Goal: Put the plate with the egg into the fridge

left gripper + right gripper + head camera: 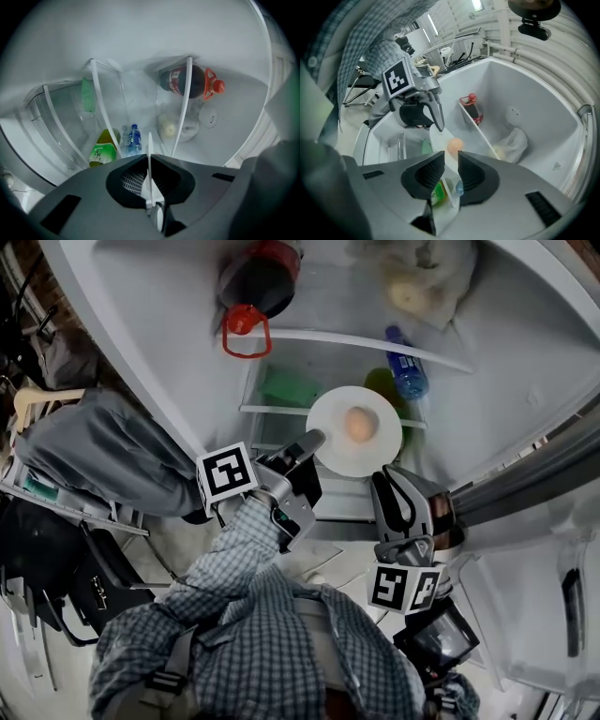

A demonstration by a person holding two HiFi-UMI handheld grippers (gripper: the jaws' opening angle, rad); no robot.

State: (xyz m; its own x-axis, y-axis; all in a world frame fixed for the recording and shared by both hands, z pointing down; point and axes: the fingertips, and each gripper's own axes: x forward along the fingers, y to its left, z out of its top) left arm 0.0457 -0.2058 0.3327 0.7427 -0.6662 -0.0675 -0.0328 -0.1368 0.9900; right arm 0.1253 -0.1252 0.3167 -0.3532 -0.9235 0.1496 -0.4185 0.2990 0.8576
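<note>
The plate, a smooth, round white disc, is held roughly flat inside the open fridge, above a clear glass shelf. The pale, matt egg rests at its centre. The left gripper is clamped on the plate's left rim and carries it alone. The right gripper sits just beside the near rim with its jaws parted, pressing on nothing. Judged from here, the shelf lies ahead of and below the plate.

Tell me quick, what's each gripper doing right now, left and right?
Left gripper: shut on the rim of the plate with the egg.
Right gripper: open, jaws apart near the plate, gripping nothing.
</note>
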